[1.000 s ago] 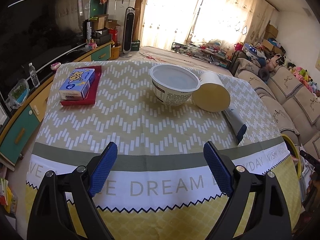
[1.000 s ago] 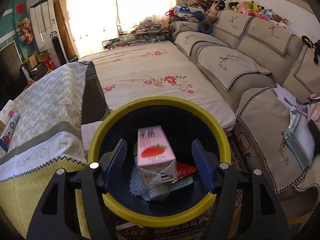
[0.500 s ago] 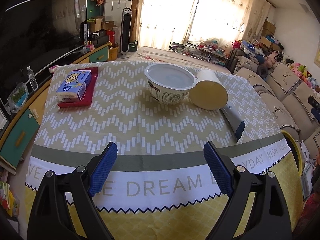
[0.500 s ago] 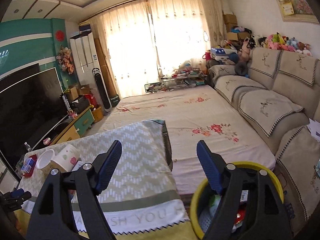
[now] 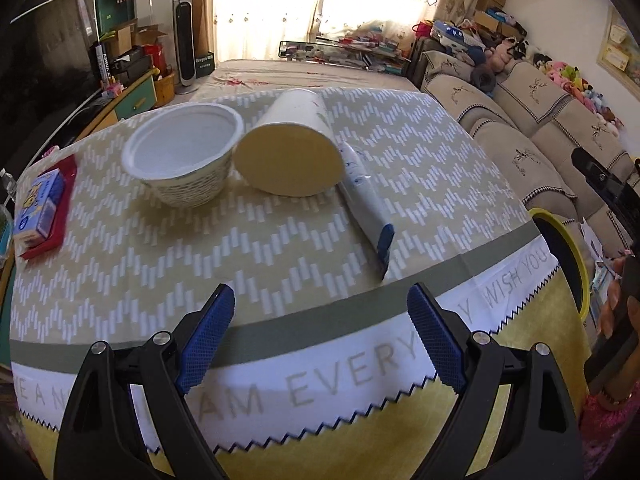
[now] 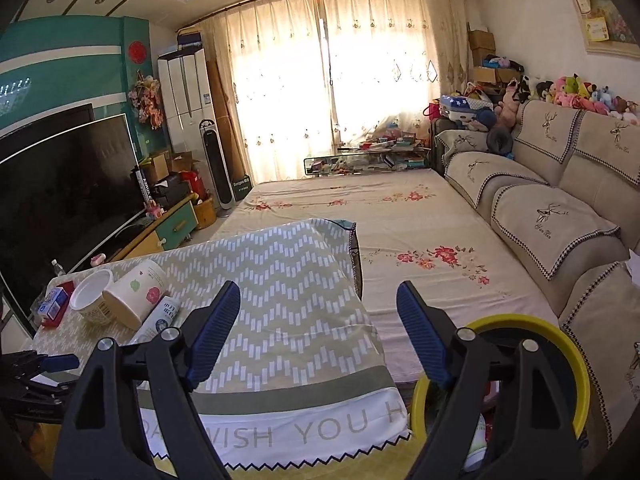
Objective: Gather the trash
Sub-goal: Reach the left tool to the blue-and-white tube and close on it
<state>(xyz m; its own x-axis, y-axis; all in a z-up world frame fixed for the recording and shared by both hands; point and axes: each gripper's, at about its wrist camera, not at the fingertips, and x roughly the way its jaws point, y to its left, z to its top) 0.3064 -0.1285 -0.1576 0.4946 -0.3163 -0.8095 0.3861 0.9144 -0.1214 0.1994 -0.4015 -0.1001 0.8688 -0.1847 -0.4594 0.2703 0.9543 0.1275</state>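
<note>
Two empty grippers: left gripper (image 5: 320, 336) wide, right gripper (image 6: 318, 330) opening.

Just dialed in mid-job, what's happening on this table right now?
A person is clearing trash with two handheld grippers, both empty. The left gripper hangs open over the near table edge, facing the white bowl, the tipped paper cup and the tube still on the tablecloth. The right gripper is opening beside the yellow-rimmed bin, with nothing between its jaws.
</note>
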